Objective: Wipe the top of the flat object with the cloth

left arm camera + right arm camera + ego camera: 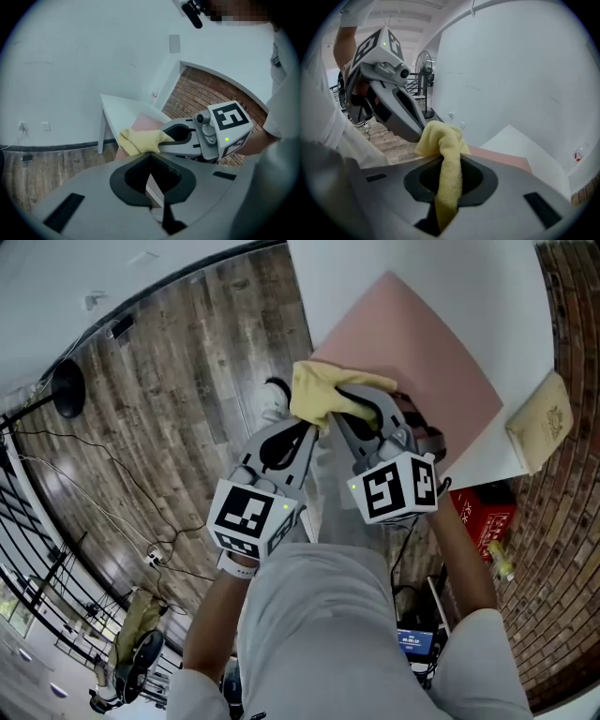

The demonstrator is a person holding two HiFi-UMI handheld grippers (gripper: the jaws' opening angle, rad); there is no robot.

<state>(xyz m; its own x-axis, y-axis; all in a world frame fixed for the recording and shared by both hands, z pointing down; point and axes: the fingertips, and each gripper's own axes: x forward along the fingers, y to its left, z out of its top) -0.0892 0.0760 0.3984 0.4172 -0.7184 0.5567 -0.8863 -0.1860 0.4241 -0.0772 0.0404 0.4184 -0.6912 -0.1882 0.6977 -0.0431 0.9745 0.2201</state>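
Right tongs (342, 413) are clamping the yellow cloth (323, 390) in the head view, over the near corner of the pink flat object (412, 343) on the white table (469, 277). In the left gripper view, my left tongs (150, 153) are pressing together, tips against the cloth. In the right gripper view, cloth is bunching between the jaws. I judge the wiping is barely starting, with most of the top waiting.

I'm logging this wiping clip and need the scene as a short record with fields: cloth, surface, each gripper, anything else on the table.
cloth: yellow cloth, bunched, at the sheet's left corner in the head view
surface: pink sheet, flat on the white table
right gripper: shut on the cloth, which runs down between its jaws
left gripper: jaws together, tips at the cloth's edge; whether they pinch it cannot be told
else: tan pouch at the table's edge
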